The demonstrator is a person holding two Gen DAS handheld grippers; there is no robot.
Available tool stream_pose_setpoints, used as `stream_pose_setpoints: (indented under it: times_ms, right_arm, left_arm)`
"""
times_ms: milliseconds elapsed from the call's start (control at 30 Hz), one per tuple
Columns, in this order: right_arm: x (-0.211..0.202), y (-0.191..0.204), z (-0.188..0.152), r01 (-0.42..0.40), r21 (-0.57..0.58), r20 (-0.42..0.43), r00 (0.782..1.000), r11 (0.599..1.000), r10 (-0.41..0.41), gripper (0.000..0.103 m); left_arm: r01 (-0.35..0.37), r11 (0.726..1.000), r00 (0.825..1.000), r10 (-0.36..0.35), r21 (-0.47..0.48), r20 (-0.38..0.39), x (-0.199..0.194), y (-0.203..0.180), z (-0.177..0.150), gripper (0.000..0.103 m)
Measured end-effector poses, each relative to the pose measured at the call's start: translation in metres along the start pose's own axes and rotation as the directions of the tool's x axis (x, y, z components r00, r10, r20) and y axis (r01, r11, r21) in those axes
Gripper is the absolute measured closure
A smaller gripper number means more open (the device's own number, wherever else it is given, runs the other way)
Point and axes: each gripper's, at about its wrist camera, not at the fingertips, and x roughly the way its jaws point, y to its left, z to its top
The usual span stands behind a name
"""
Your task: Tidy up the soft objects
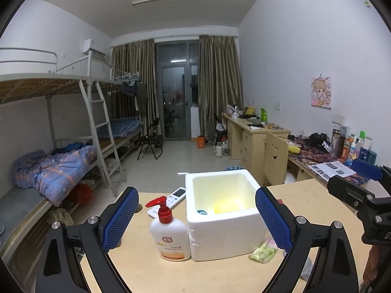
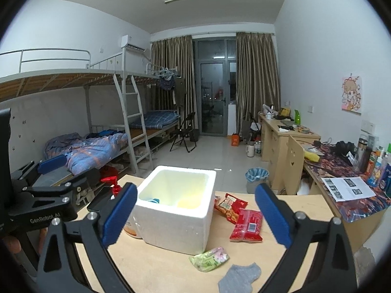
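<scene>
A white foam box (image 1: 221,216) stands open on the wooden table (image 1: 146,273); a yellow item (image 1: 226,207) and a small teal item (image 1: 202,212) lie inside. It also shows in the right wrist view (image 2: 176,207). A green packet (image 2: 209,258) lies at its front right corner, also in the left wrist view (image 1: 262,252). A grey sock (image 2: 240,277) lies in front. Two red snack packets (image 2: 245,224) (image 2: 229,206) lie right of the box. My left gripper (image 1: 195,222) and right gripper (image 2: 195,216) are open and empty, above the table before the box.
A lotion pump bottle (image 1: 169,234) stands left of the box, with a white remote (image 1: 171,199) behind it. The table has a far edge beyond the box. A cluttered desk (image 2: 342,171) runs along the right wall, a bin (image 2: 256,178) on the floor, bunk beds (image 1: 61,161) left.
</scene>
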Motion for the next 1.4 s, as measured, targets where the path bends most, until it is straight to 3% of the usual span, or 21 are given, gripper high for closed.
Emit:
stream_pose_setpoints:
  times_ms: [167,333,433,600,800,1100,1400]
  right_arm:
    - [-0.012,-0.001,-0.012,0.002,0.014,0.010,1.000,1.000,-0.002,0.001]
    - [-0.020,-0.003,-0.026,0.003,0.024,0.014,1.000,1.000,-0.004,0.001]
    - [-0.028,-0.003,-0.038,0.007,0.030,0.028,1.000,1.000,-0.008,0.000]
    - [-0.036,-0.005,-0.056,0.001,0.052,0.032,0.999,0.999,-0.002,0.000]
    - [-0.042,-0.008,-0.070,0.036,0.063,0.038,0.999,0.997,-0.039,0.000]
    - [-0.045,-0.009,-0.095,0.052,0.043,0.034,0.998,0.998,-0.054,0.000]
    - [-0.043,-0.005,-0.118,0.066,0.018,0.005,0.998,0.998,-0.066,0.000]
  left_arm:
    - [-0.019,0.999,1.000,0.018,0.029,0.025,-0.012,-0.009,-0.012,0.006]
    - [0.016,1.000,1.000,-0.016,0.018,-0.007,-0.013,-0.009,-0.026,0.006]
    - [-0.025,0.999,0.999,0.024,0.030,0.025,-0.017,-0.011,-0.037,0.000]
    - [-0.017,1.000,0.999,0.017,-0.024,0.028,-0.024,-0.002,-0.049,0.000]
    - [0.009,0.999,1.000,-0.008,-0.051,0.015,-0.028,0.000,-0.063,0.000]
    - [0.108,0.993,0.994,-0.109,-0.039,-0.021,-0.024,-0.008,-0.100,0.000]
    - [0.119,0.993,0.993,-0.120,-0.013,-0.017,-0.021,-0.015,-0.132,0.000]
